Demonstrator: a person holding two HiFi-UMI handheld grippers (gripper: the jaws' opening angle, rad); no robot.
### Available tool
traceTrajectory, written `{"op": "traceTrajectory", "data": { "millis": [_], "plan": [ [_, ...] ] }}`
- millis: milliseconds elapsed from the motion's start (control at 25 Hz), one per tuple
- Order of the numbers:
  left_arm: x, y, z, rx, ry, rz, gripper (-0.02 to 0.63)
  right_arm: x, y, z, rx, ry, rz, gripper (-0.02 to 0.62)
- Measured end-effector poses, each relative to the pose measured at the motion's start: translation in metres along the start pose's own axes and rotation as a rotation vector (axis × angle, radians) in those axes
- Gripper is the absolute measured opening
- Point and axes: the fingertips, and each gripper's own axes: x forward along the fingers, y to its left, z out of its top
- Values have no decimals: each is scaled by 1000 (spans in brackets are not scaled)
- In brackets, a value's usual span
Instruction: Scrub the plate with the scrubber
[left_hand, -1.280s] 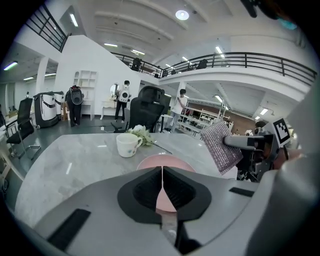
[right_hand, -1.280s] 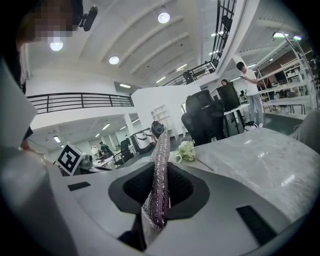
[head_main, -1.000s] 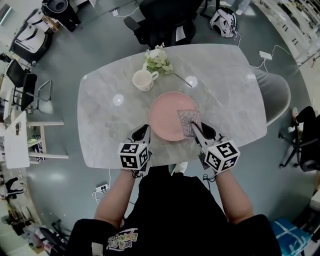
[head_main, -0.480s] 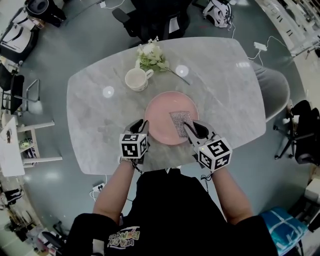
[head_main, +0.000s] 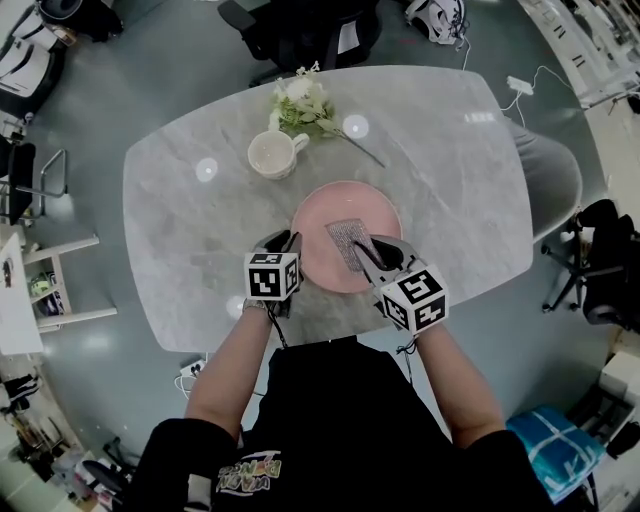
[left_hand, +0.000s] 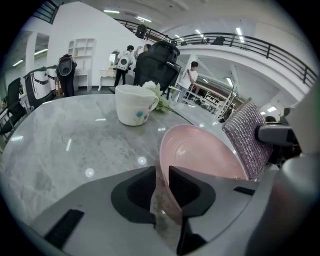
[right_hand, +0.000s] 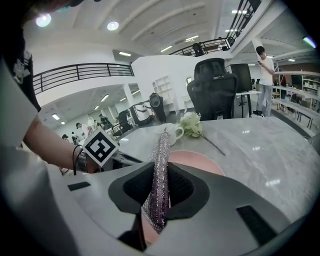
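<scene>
A pink plate (head_main: 325, 262) lies on the marble table (head_main: 200, 240) right in front of me. My left gripper (head_main: 281, 249) is shut on the plate's near left rim (left_hand: 161, 165), which stands pinched between its jaws. The right gripper (head_main: 366, 255) is shut on a silvery mesh scrubber (head_main: 347, 240), and the scrubber lies flat over the middle of the plate. In the right gripper view the scrubber (right_hand: 160, 175) rises edge-on between the jaws, with the plate (right_hand: 197, 162) beyond it. The left gripper view shows the scrubber (left_hand: 247, 137) over the plate's right side.
A white cup (head_main: 270, 152) stands on the table behind the plate, with a sprig of white flowers (head_main: 301, 103) beside it. Office chairs (head_main: 300, 30) stand at the far side, and a grey seat (head_main: 548, 175) sits at the table's right end.
The scrubber has slid leftward across the plate, from its right edge toward the middle, with the right gripper following. The left gripper has kept its hold on the rim.
</scene>
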Motion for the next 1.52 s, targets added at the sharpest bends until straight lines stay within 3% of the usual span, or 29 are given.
{"op": "traceTrajectory", "data": {
  "millis": [200,560,920,1520],
  "plan": [
    [11,0,-3,-9,21,-10,92,25,6,-7,-51,71,26,75],
    [15,-3,-3,-43,16,-2,54,66,13,-14,-245,209,37,75],
    [16,-2,-2,-72,5,-7,48,108,13,-23,-541,390,66,75],
    [17,0,-3,-58,7,-18,49,148,-20,-17,-825,516,-80,78]
  ]
}}
